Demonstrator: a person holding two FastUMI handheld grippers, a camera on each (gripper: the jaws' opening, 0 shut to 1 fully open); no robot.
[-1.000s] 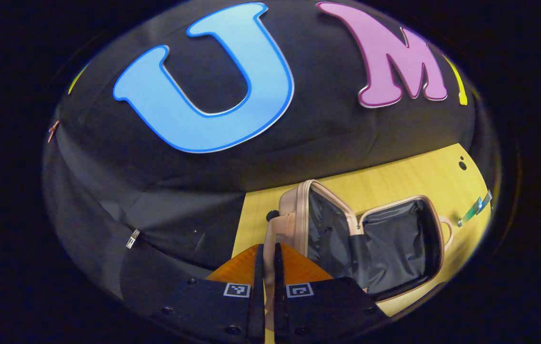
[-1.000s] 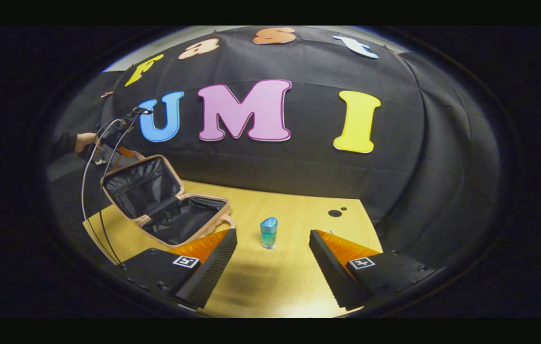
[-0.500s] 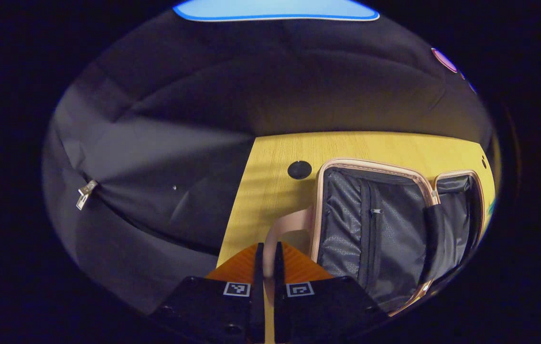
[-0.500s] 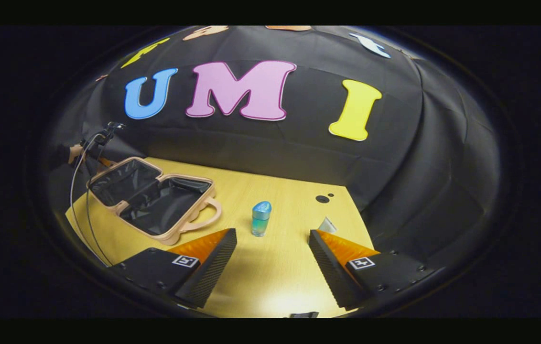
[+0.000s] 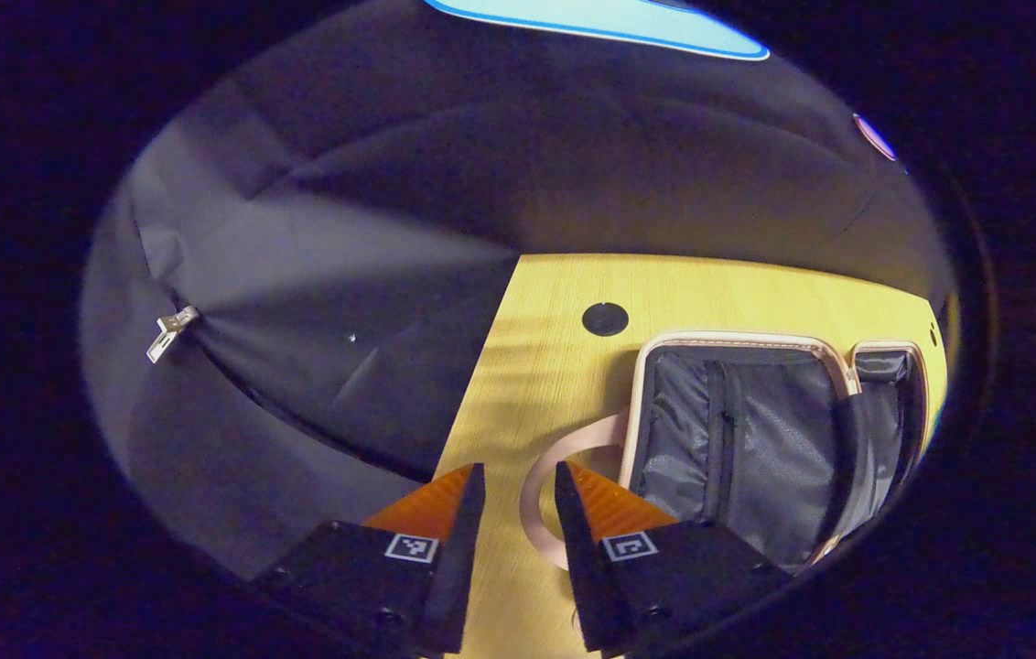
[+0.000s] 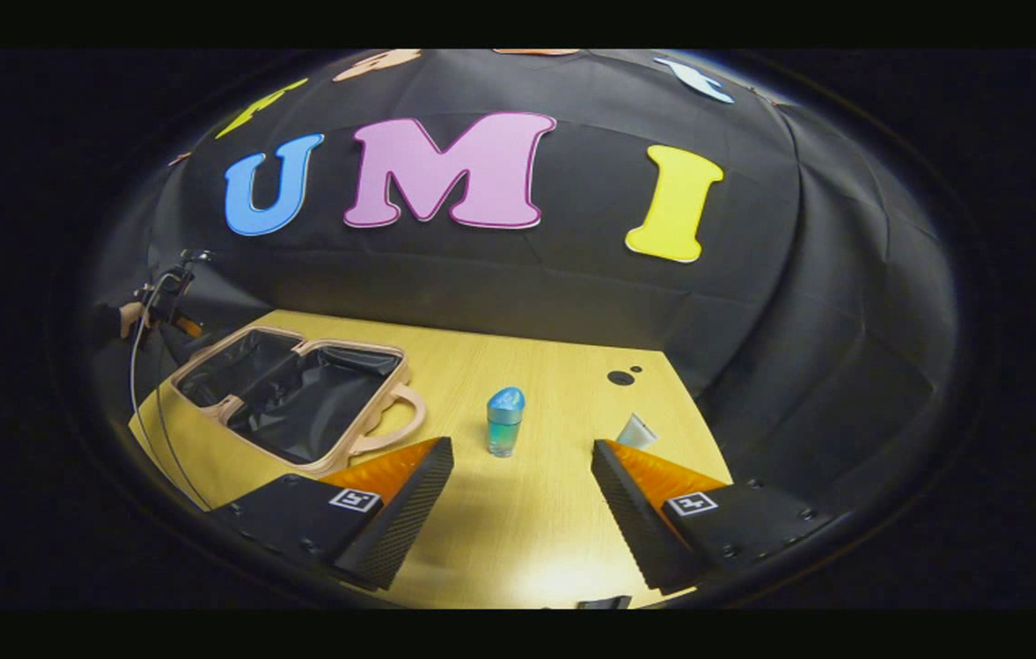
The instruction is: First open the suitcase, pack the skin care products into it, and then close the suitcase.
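Hovering over the desk, left tongs stand parted, nothing between them; the suitcase handle loops just beside the right finger. Suitcase lies fully open, both halves flat on the desk, dark lining up. Right tongs spread wide, empty. Blue-capped bottle stands upright between suitcase and a small tube near the right finger.
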